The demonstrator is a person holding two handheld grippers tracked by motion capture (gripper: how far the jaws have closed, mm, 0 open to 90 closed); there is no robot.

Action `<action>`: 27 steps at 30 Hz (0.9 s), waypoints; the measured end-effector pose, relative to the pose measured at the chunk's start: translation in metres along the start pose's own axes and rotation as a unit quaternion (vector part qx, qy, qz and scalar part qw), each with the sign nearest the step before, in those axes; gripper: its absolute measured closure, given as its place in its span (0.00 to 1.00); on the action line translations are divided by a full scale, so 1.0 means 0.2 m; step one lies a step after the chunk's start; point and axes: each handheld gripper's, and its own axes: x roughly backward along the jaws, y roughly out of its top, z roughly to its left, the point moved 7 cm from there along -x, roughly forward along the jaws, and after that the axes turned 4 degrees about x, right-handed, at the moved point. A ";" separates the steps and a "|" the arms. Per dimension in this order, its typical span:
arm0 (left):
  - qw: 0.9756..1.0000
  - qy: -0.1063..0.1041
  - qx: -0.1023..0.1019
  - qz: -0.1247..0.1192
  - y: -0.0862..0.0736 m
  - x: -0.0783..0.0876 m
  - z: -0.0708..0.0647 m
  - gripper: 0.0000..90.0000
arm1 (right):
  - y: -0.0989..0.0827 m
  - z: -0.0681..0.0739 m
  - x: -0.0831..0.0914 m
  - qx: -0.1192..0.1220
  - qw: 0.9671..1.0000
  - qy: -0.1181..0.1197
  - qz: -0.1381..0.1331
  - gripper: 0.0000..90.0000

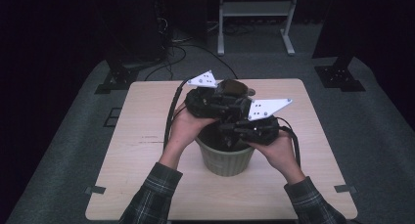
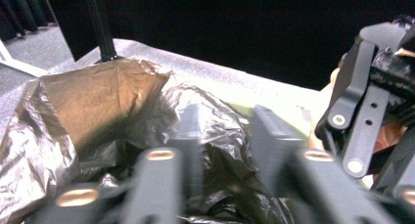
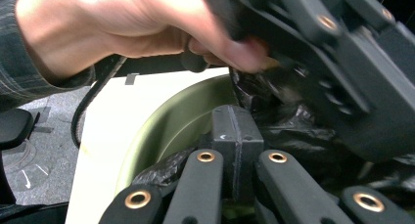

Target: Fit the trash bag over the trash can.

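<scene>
Pale wooden desk with rounded corners, standing on grey carpet. Small dark tape marks near its near corners. Beyond the far edge, a white metal frame on two feet, loose black cables on the floor, and black stand bases at either side.
</scene>
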 end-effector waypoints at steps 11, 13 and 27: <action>1.000 0.005 0.016 -0.021 -0.04 0.09 0.04 1.00 | 0.00 -0.01 0.06 -0.007 1.000 -0.003 -0.014 0.83; 0.999 0.004 0.023 -0.027 -0.04 0.11 0.04 1.00 | 0.00 -0.04 0.11 -0.014 0.999 -0.019 -0.024 0.78; 0.999 -0.004 0.023 -0.035 -0.06 0.09 0.03 1.00 | -0.02 -0.25 0.15 -0.104 0.991 -0.081 -0.033 0.77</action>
